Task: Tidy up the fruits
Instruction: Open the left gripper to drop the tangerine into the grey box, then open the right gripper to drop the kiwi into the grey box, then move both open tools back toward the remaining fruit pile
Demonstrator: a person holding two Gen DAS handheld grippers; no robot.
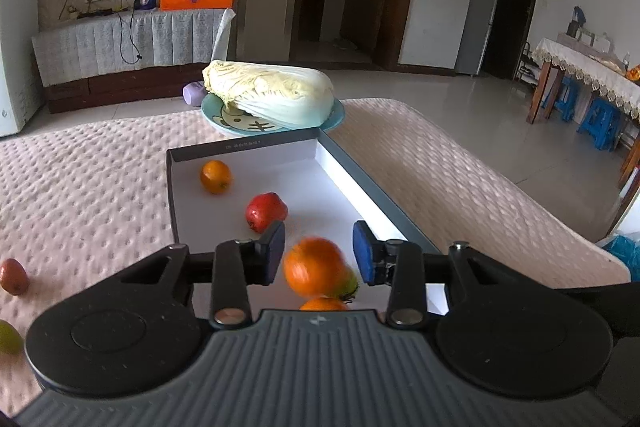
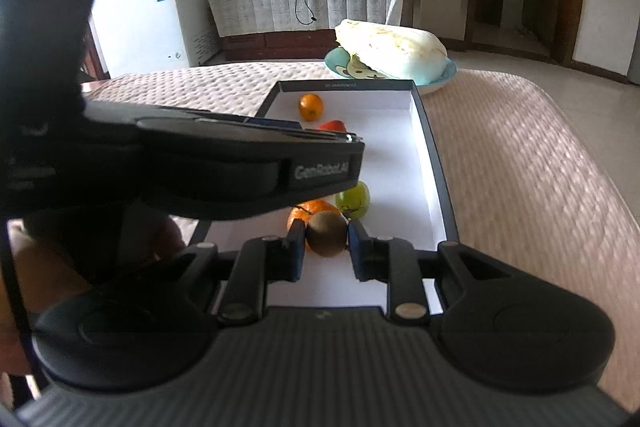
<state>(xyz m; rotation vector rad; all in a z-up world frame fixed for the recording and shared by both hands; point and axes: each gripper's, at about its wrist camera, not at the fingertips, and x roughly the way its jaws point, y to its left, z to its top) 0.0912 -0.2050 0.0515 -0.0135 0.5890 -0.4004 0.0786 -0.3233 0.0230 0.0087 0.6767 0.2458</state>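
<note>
A shallow white box point(image 1: 304, 155) with dark rims lies on the pink quilted table. In it are a small orange point(image 1: 216, 177), a red apple point(image 1: 266, 211) and, near the front, another orange point(image 1: 324, 303) and a green fruit point(image 2: 353, 200). My left gripper point(image 1: 319, 253) is open; a motion-blurred orange point(image 1: 314, 265) is between its pads, not touching them. My right gripper point(image 2: 325, 239) is shut on a brown kiwi point(image 2: 326, 233) above the box's near end point(image 2: 400, 147). The left gripper's body crosses the right wrist view point(image 2: 240, 167).
A blue plate point(image 1: 334, 121) with a napa cabbage point(image 1: 272, 89) stands behind the box. A brown fruit point(image 1: 14, 277) and a green fruit point(image 1: 8, 337) lie on the cloth at the left. The table edge runs along the right.
</note>
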